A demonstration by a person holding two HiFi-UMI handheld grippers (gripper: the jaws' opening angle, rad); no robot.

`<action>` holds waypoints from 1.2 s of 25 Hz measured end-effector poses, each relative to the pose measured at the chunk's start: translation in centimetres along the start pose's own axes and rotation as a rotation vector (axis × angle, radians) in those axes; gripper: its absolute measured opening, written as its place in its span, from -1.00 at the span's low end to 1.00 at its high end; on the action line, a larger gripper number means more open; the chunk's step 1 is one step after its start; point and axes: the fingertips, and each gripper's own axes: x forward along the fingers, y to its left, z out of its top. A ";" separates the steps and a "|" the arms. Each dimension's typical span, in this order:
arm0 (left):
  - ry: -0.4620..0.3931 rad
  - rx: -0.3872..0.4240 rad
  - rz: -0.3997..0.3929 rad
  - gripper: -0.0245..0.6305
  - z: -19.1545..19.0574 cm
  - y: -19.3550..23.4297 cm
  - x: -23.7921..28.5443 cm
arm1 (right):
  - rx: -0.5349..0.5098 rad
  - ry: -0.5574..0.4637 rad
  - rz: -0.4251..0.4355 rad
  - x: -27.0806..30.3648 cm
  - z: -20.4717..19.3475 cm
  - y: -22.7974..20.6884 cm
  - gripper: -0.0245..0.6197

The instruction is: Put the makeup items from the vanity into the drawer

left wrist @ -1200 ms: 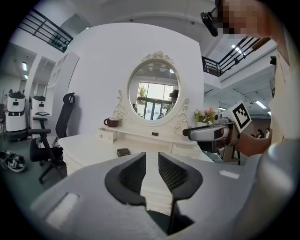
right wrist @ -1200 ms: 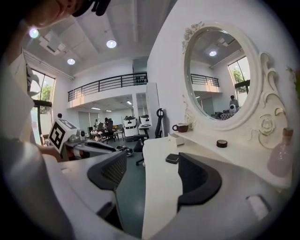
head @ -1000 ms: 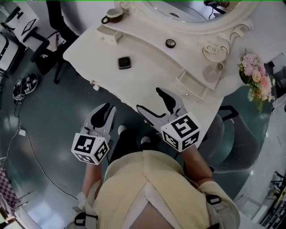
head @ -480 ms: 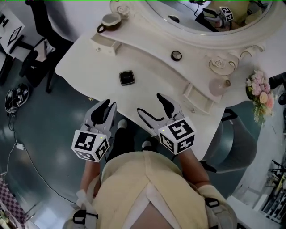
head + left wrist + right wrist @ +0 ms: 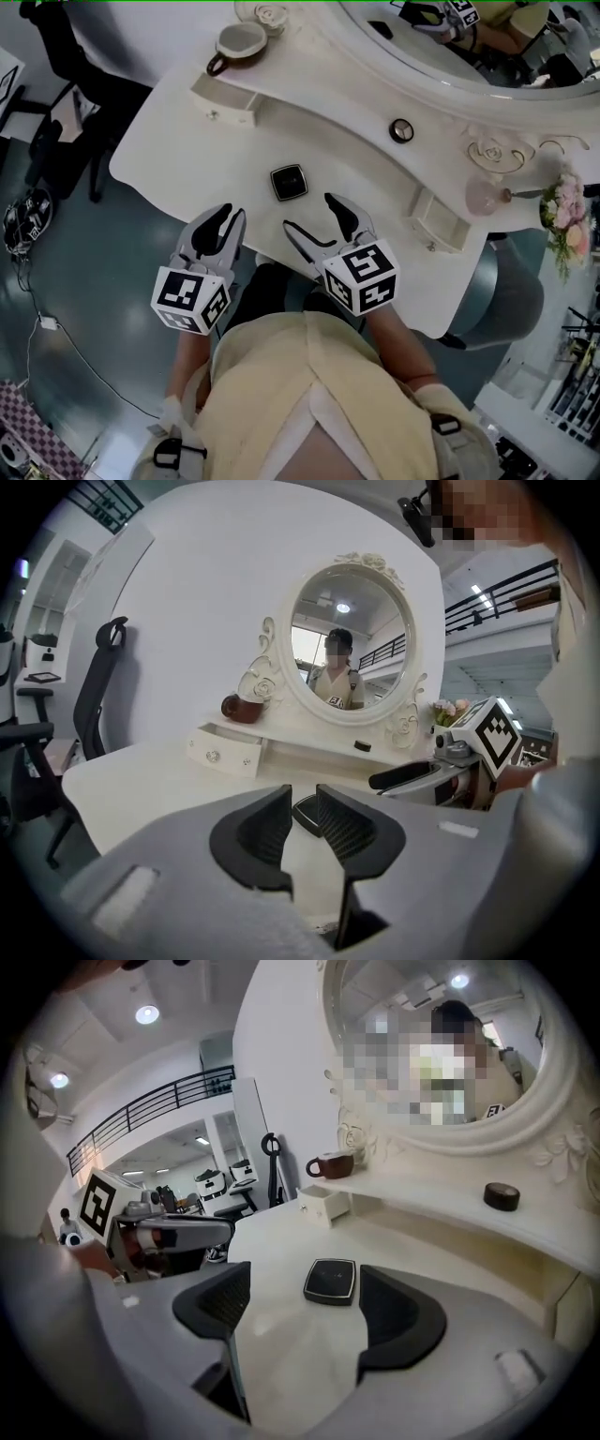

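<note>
Black square compact (image 5: 289, 181) lies flat on the white vanity desk (image 5: 187, 159), near its front edge. The round black jar (image 5: 401, 130) sits on the raised shelf under the mirror. Right gripper (image 5: 309, 212): jaws wide, empty, just short of the compact. Left gripper (image 5: 232, 214): jaws narrow, empty, at the desk edge.

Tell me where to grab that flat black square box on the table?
Pinch the black compact across two opposite straight edges, probably from above with the right gripper. It lies flat and thin on the vanity top, leaving only edges to hold.
</note>
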 end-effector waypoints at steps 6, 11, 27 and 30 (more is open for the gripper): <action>0.030 0.002 -0.056 -0.67 0.3 2.0 2.1 | 0.054 0.040 -0.064 3.1 -0.5 -0.9 0.17; 0.068 -0.002 -0.100 -0.67 -0.4 3.0 3.3 | 0.089 0.083 -0.120 5.1 -1.4 -1.8 0.20; 0.131 -0.023 -0.153 -0.67 -2.6 5.4 4.8 | 0.078 0.153 -0.265 9.0 -3.1 -3.3 0.22; 0.133 -0.028 -0.154 -0.67 -2.7 5.8 4.8 | 0.070 0.158 -0.282 9.3 -3.2 -3.3 0.21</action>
